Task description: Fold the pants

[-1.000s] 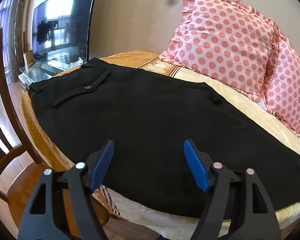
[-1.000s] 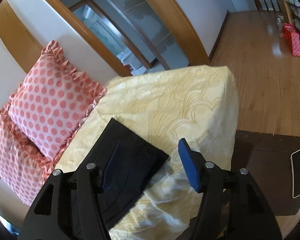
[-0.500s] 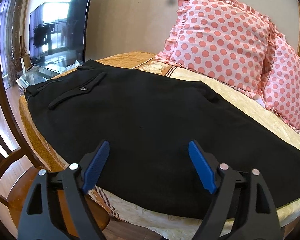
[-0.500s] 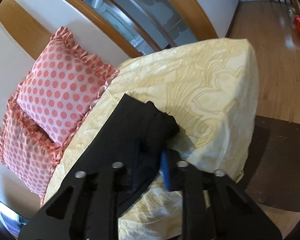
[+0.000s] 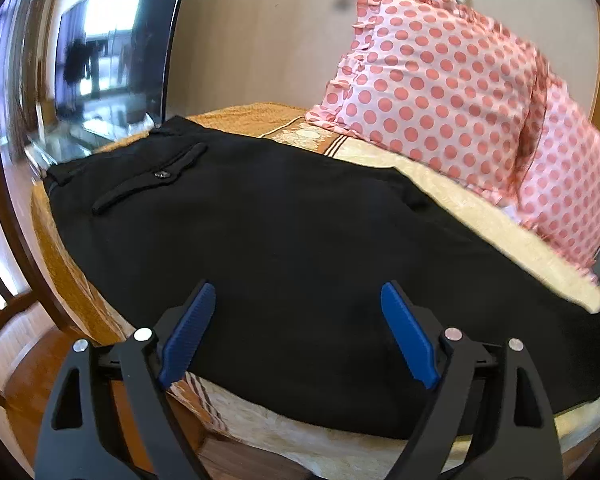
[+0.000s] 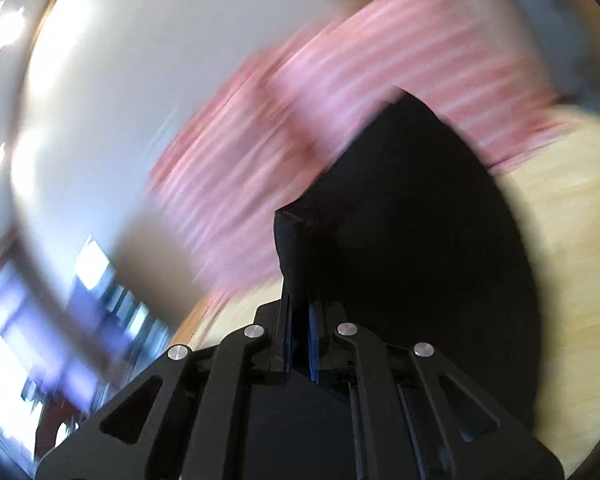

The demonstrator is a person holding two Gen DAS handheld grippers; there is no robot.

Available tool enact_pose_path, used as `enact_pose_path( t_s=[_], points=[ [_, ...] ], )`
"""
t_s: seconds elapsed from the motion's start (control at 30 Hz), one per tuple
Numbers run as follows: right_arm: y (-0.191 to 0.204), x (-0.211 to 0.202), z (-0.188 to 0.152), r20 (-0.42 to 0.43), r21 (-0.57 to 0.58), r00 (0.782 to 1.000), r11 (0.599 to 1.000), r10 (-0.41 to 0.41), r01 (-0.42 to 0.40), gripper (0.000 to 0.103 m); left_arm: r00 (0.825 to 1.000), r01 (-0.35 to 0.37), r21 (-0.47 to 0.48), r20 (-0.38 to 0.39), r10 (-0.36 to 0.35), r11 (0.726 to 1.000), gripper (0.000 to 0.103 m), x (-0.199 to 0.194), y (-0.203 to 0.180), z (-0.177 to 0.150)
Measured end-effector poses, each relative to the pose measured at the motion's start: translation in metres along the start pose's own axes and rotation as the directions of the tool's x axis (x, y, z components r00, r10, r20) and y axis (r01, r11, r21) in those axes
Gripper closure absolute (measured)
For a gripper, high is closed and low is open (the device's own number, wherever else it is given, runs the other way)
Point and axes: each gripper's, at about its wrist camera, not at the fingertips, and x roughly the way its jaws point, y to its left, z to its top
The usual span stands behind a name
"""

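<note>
Black pants [image 5: 284, 248] lie flat across a table covered with a yellow cloth [image 5: 484, 216], waistband and buttoned back pocket [image 5: 152, 180] at the left. My left gripper [image 5: 298, 332] is open with blue pads, hovering over the near edge of the pants around mid-leg, holding nothing. My right gripper [image 6: 299, 332] is shut on the leg end of the pants [image 6: 400, 216] and holds it lifted, the fabric hanging from the jaws. The right wrist view is heavily blurred by motion.
Two pink polka-dot pillows [image 5: 452, 92] lean on the wall behind the pants; they show as pink streaks [image 6: 284, 128] in the right wrist view. A TV [image 5: 112, 48] stands at the left. A wooden chair [image 5: 4, 208] is beside the table's left edge.
My right gripper closed on the pants' leg end, lifted it and is swinging fast toward the pillows. My left gripper stayed open and edged slightly closer over the pants.
</note>
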Motion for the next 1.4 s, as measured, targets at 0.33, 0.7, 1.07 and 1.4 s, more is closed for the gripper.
enact_pose_path(
  t_s=[0.33, 0.7, 1.07, 1.4],
  points=[
    [0.045, 0.083, -0.058, -0.214, 0.026, 0.971, 0.995, 0.102, -0.099, 0.097, 0.995, -0.003, -0.108, 0.099, 0.013, 0.994, 0.018, -0.054, 0.054, 0.005],
    [0.089, 0.094, -0.112, -0.327, -0.169, 0.939, 0.971, 0.108, -0.171, 0.096, 0.996, 0.084, -0.332, 0.013, -0.084, 0.940, 0.018, -0.030, 0.095, -0.006],
    [0.108, 0.096, -0.130, -0.405, -0.299, 0.906, 0.918, 0.125, -0.260, 0.026, 0.986, 0.155, -0.377, -0.001, -0.168, 0.913, 0.018, -0.020, 0.100, -0.002],
    [0.112, 0.089, -0.139, -0.404, -0.378, 0.910, 0.889, 0.091, -0.257, 0.024, 0.978, 0.166, -0.419, -0.050, -0.205, 0.893, 0.016, -0.004, 0.096, 0.005]
  ],
)
